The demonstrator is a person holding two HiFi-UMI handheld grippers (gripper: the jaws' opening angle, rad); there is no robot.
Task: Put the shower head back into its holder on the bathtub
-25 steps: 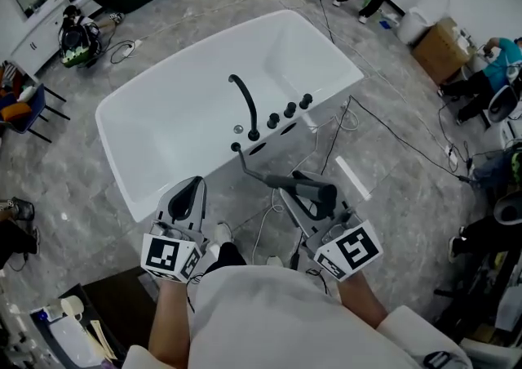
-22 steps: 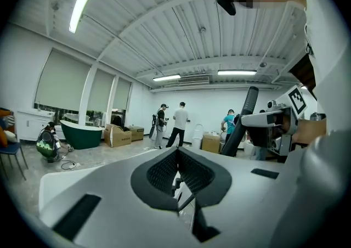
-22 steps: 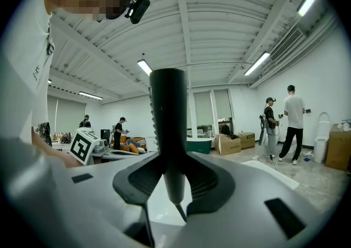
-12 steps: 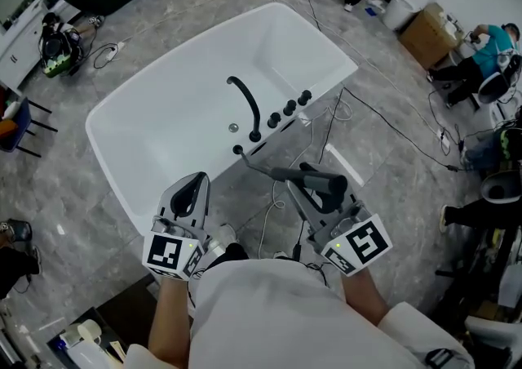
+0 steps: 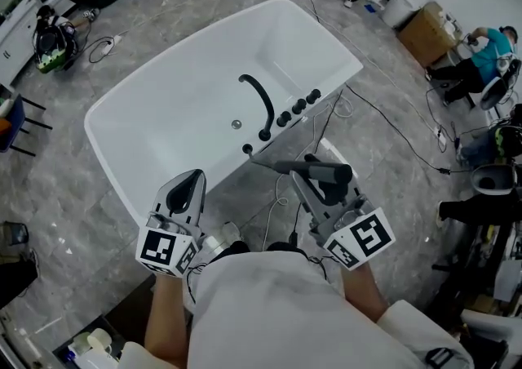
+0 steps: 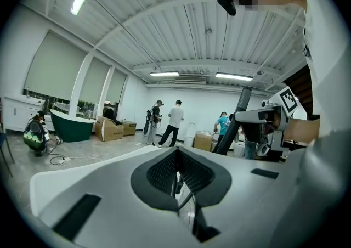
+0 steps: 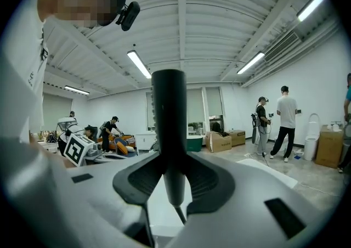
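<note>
The right gripper (image 5: 312, 186) is clamping the black shower head (image 7: 168, 126) crosswise between its 2 jaws, holding it over the floor just outside the bathtub (image 5: 175, 90) rim. The left gripper (image 5: 192, 182) is sitting closed, empty.

We stand on a grey, marble-veined tile floor (image 5: 73, 188) strewn with thin black cables (image 5: 391, 126). Above us, a white ribbed panel ceiling (image 7: 181, 11) carries long fluorescent tube lights (image 7: 138, 63). Tall windows with pale roller blinds (image 6: 55, 68) line one side, and the far white wall (image 6: 192, 104) is plain. A dark green freestanding tub (image 6: 71, 130) and brown cardboard boxes (image 6: 112, 130) sit near the windows.
</note>
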